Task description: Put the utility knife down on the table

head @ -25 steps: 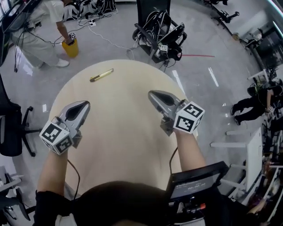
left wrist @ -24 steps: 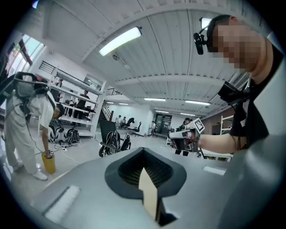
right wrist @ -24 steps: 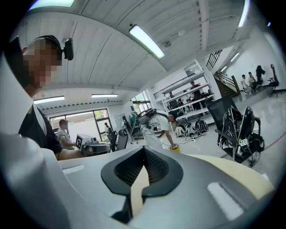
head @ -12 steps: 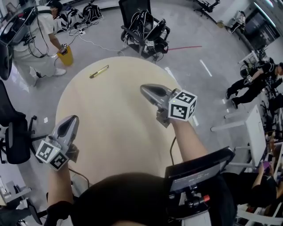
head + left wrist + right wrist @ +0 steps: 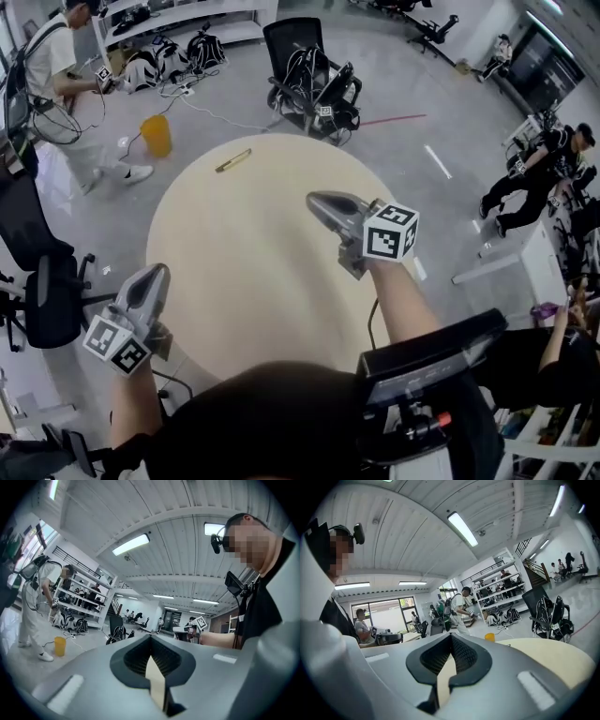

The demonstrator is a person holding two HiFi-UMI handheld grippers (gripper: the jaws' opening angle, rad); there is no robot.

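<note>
- Left claw is showing clenched in its own view, the 2 dark pads meeting along a thin seam with nothing gripped between them.
- Right claw is reading the same way: pads pressed together and nothing in them.
- Neither claw is carrying anything, so both hands are hanging free of the task's thing.
- Seen from the head, the left claw is hovering beyond the table's near-left edge, over the floor, with its nose pointing away from the person.
- From the same view, the right claw is hovering over the right part of the round tabletop, nose pointing up and to the left in the picture.
- Lying flat near the far-left rim is 1 yellow utility knife, well apart from both claws and touching neither.
- Its long axis is running on a diagonal, from lower left to upper right in the head view.
- From the right claw it is lying ahead and to the left; from the left claw, ahead and to the right.
- My judgement: the right claw's nose is sitting somewhat nearer to it, and the putting-down is looking finished, with the knife already on the wood.
- Beyond the table a yellow bucket and a black chair hung with cables are standing on the grey floor.
</note>
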